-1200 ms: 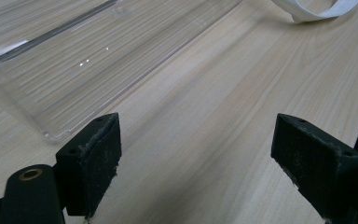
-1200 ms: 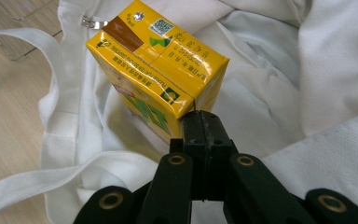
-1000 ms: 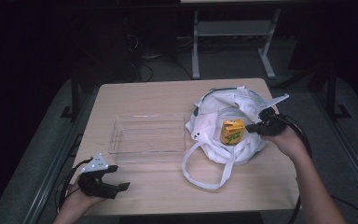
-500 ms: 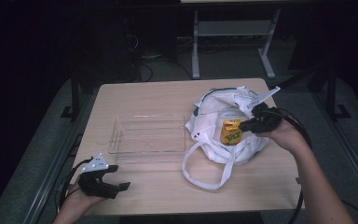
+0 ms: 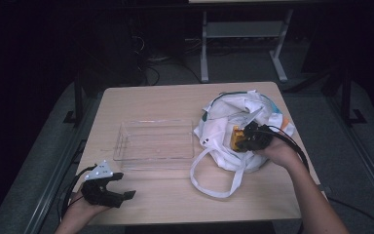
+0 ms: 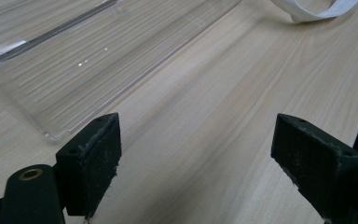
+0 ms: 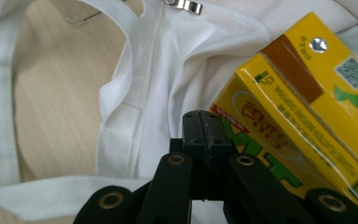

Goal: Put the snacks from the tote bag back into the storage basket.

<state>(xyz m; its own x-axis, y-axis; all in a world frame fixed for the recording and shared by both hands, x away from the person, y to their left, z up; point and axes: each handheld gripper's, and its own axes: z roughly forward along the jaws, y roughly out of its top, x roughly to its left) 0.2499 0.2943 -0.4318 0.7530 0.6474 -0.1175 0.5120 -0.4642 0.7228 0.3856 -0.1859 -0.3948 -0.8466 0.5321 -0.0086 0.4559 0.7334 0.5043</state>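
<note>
A: What step was judged to be in hand?

B: Unpacking of the bag (image 5: 233,127) was judged to be in hand. From left to right: the left gripper (image 5: 118,193) was held low over the near left part of the table (image 5: 175,100), jaws spread wide, with nothing between them. In the left gripper view, bare wood was seen between the jaws, and the tray (image 6: 65,60) lay just beyond them.

A: And the right gripper?

B: The right gripper (image 5: 246,139) was placed at the mouth of the bag, against the cartons (image 5: 235,138). In the right gripper view its jaws were seen pressed together, with white cloth of the bag (image 7: 168,74) around and under them. Whether cloth was pinched between them could not be told. The cartons (image 7: 303,107) lay just beside the jaws, on their right, not held.

A: What was called for next?

B: By judgement, the jaws needed to be opened and set across one carton, clear of the cloth, before a lift toward the tray.

A: How many of each thing were counted?

B: One table, one tray (image 5: 156,141) with nothing in it, one bag with one loop handle (image 5: 214,170) laid on the wood, and two grippers. Two yellow cartons were counted side by side in the right gripper view; more inside the bag could not be ruled out.
</note>
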